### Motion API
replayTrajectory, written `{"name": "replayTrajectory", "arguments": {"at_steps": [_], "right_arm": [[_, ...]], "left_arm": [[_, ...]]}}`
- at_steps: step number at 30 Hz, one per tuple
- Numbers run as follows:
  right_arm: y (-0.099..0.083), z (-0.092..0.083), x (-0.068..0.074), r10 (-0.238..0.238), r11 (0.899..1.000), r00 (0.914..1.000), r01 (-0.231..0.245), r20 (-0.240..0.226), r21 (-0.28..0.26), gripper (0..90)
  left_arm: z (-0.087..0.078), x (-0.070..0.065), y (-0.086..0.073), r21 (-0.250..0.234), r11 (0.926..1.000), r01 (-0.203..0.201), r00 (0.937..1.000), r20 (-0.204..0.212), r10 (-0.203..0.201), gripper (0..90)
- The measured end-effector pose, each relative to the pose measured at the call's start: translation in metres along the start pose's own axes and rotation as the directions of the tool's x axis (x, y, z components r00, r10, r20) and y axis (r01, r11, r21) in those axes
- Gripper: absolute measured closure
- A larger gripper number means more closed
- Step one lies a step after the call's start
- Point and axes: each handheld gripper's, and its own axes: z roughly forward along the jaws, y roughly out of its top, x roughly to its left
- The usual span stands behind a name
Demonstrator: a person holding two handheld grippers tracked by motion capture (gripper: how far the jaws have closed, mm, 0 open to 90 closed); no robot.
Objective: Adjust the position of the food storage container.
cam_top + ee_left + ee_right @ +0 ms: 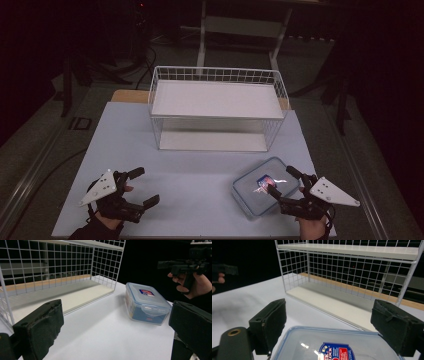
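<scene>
Clear plastic forms the box (262,186), which sits flat near the counter's (200,175) front right corner with its clip lid closed and a red-and-blue label facing up. This position keeps it within direct reach of the right gripper (283,185), which hangs just over the box's front right part. In the right gripper view the two black jaws stand wide, one past each side of the lid, with the box (332,345) between them and no pad visibly pressing on it. The spread appears matched to the box's width, so that a straight descent would bring the pads down along the side walls.

The rack (216,107), a white wire frame with an upper and a lower shelf, stands toward the counter's back edge, its open side facing the front. Both shelves are bare. The lower shelf lies almost level with the counter, which would suit a low, sliding entry; the upper one would require a lift over the front rail.

The left gripper (141,187) is held near the front left corner, well apart from the box, its jaws wide and holding nothing. In the left gripper view it points across the counter toward the box (146,303), leaving the middle free for the right hand's (314,227) path to the rack.
</scene>
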Motion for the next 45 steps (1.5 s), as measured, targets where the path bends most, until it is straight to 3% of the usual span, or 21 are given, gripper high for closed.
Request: {"name": "replayTrajectory", "arguments": {"at_steps": [8, 9, 11, 16, 17, 19, 23, 24, 25, 26, 27, 28, 30, 33, 34, 35, 36, 37, 41, 45], "right_arm": [[0.009, -0.001, 0.002, 0.005, 0.999, 0.9999, -0.006, 0.013, 0.052, 12.4], [0.010, -0.001, 0.000, 0.042, 0.996, 0.9988, -0.040, -0.026, 0.083, 13.2], [0.009, -0.001, -0.001, 0.055, 0.995, 0.9980, -0.052, -0.031, 0.083, 13.9], [0.004, -0.009, -0.003, 0.072, 0.987, 0.9966, -0.065, -0.042, 0.145, 24.4], [0.000, -0.012, -0.004, 0.060, 0.982, 0.9967, -0.049, -0.055, 0.185, 34.9], [-0.004, -0.015, -0.003, 0.052, 0.975, 0.9971, -0.038, -0.056, 0.221, 44.8], [-0.009, -0.019, -0.001, 0.084, 0.962, 0.9938, -0.062, -0.073, 0.264, 54.6], [-0.013, -0.020, 0.002, 0.078, 0.954, 0.9935, -0.050, -0.083, 0.297, 60.9], [-0.013, -0.020, 0.002, 0.078, 0.954, 0.9935, -0.050, -0.083, 0.297, 60.9], [-0.018, -0.019, 0.003, 0.076, 0.944, 0.9914, -0.037, -0.107, 0.329, 67.6], [-0.018, -0.019, 0.003, 0.076, 0.944, 0.9914, -0.037, -0.107, 0.329, 67.6], [-0.023, -0.019, 0.005, 0.068, 0.934, 0.9903, -0.021, -0.121, 0.357, 73.9], [-0.026, -0.020, 0.005, 0.070, 0.929, 0.9896, -0.018, -0.126, 0.370, 77.8], [-0.032, -0.023, 0.005, 0.099, 0.914, 0.9831, -0.029, -0.154, 0.404, 89.6], [-0.036, -0.024, 0.007, 0.078, 0.902, 0.9844, -0.003, -0.158, 0.431, 89.8], [-0.036, -0.024, 0.007, 0.078, 0.902, 0.9844, -0.003, -0.158, 0.431, 89.8], [-0.040, -0.025, 0.007, 0.076, 0.893, 0.9829, 0.008, -0.168, 0.450, 89.9], [-0.040, -0.025, 0.007, 0.076, 0.893, 0.9829, 0.008, -0.168, 0.450, 89.9], [-0.049, -0.020, 0.007, 0.073, 0.872, 0.9800, 0.028, -0.185, 0.488, 90.0], [-0.053, -0.014, 0.006, 0.079, 0.867, 0.9760, 0.034, -0.203, 0.498, 90.0]], "left_arm": [[0.000, -0.001, 0.000, -0.002, 1.0000, -0.007, 1.0000, 0.004, 0.007, 0.0], [0.001, -0.001, 0.001, -0.002, 0.9999, -0.012, 0.9999, 0.003, 0.012, 0.0], [0.001, -0.001, 0.001, -0.001, 0.9999, -0.010, 0.9999, 0.006, 0.010, 0.0], [0.002, -0.001, 0.001, -0.002, 0.9999, -0.013, 0.9999, 0.010, 0.013, 0.0], [0.002, -0.001, 0.001, -0.001, 0.9999, -0.013, 0.9998, 0.012, 0.013, 0.0], [0.003, -0.001, 0.001, 0.000, 0.9999, -0.014, 0.9998, 0.014, 0.014, 0.0], [0.004, -0.001, 0.000, 0.000, 0.9999, -0.016, 0.9997, 0.018, 0.016, 0.0], [0.004, 0.000, 0.000, 0.003, 0.9999, -0.016, 0.9997, 0.017, 0.016, 0.0], [0.004, 0.000, 0.000, 0.004, 0.9999, -0.015, 0.9997, 0.018, 0.014, 0.0], [0.005, 0.000, 0.000, 0.005, 0.9999, -0.014, 0.9997, 0.019, 0.014, 0.0], [0.005, 0.000, 0.000, 0.004, 0.9999, -0.014, 0.9997, 0.019, 0.014, 0.0], [0.005, 0.000, 0.000, 0.005, 0.9999, -0.014, 0.9997, 0.019, 0.014, 0.0], [0.005, -0.001, 0.000, 0.006, 0.9998, -0.020, 0.9996, 0.018, 0.019, 0.0], [0.005, -0.001, 0.000, 0.009, 0.9996, -0.025, 0.9995, 0.018, 0.025, 0.0], [0.006, -0.001, 0.000, 0.009, 0.9996, -0.025, 0.9995, 0.019, 0.025, 0.0], [0.006, -0.001, 0.000, 0.009, 0.9996, -0.025, 0.9995, 0.019, 0.025, 0.0], [0.006, -0.001, 0.000, 0.008, 0.9996, -0.026, 0.9995, 0.019, 0.026, 0.0], [0.006, -0.001, 0.000, 0.008, 0.9996, -0.025, 0.9995, 0.020, 0.025, 0.0], [0.006, -0.001, 0.000, 0.010, 0.9996, -0.026, 0.9995, 0.020, 0.025, 0.0], [0.006, -0.001, 0.000, 0.010, 0.9996, -0.026, 0.9995, 0.021, 0.025, 0.0]]}}
